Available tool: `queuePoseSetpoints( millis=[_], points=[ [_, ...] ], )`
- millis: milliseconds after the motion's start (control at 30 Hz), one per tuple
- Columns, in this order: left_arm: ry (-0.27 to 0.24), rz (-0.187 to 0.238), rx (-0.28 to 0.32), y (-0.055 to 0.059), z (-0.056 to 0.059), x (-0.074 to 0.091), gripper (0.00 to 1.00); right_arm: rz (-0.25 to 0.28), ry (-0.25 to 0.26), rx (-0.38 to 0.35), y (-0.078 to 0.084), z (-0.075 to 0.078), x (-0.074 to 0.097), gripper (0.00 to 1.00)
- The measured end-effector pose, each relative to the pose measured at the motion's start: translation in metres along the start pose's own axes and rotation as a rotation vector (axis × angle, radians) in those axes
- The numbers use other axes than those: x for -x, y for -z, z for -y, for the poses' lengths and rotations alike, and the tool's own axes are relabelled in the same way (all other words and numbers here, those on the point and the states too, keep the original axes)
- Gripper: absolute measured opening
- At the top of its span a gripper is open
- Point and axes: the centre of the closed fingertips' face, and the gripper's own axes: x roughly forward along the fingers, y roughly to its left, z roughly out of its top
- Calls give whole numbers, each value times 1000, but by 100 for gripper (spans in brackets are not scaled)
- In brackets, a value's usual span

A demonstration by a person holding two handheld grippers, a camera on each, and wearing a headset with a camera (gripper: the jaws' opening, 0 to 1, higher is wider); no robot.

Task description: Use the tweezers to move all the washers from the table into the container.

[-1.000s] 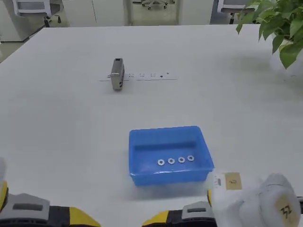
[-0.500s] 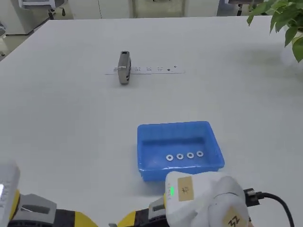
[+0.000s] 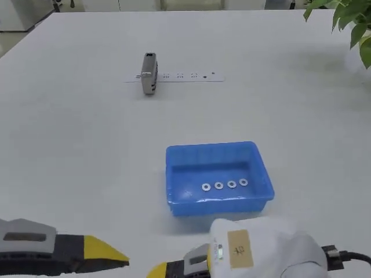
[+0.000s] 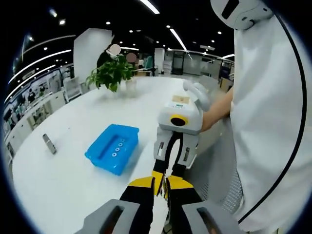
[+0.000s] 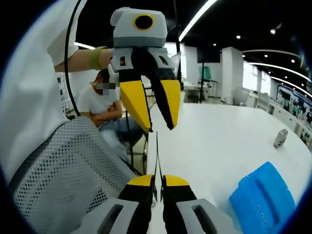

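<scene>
The blue container [image 3: 217, 152] stands mid-table with several silver washers [image 3: 224, 185] in a row inside it. It also appears in the left gripper view as the blue container [image 4: 112, 148] and at the lower right of the right gripper view [image 5: 263, 200]. My right gripper [image 5: 157, 181] is shut on thin tweezers [image 5: 157, 156] that point straight out of its jaws. My left gripper [image 4: 162, 181] has its jaws together and faces the right gripper [image 4: 167, 171] tip to tip. At the bottom of the head view, the left gripper [image 3: 122, 259] and the right gripper [image 3: 152, 270] sit close together, near the table's front edge.
A small grey device [image 3: 149, 73] lies at the far side beside a white marked strip [image 3: 179, 76]. A potted plant [image 3: 348, 17] stands at the back right. Off the table's edge are a mesh chair [image 5: 63, 165] and a seated person [image 5: 105, 105].
The right gripper has swung left along the bottom of the head view, and the two grippers' tips have come closer together. The container and washers have not moved; the camera shifted.
</scene>
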Motion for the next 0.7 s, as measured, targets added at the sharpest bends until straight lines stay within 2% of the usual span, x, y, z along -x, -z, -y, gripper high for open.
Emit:
queuePoseSetpoints(
  millis=[100, 233, 700],
  points=[
    [34, -27, -12, 3, 6, -6, 0, -12, -4, 2, 2, -1, 0, 3],
    [41, -44, -19, 4, 9, -10, 0, -23, -12, 3, 6, -2, -1, 4],
    [53, -66, -22, 6, 12, -11, 0, -26, -25, -20, 10, -5, -2, 4]
  ],
)
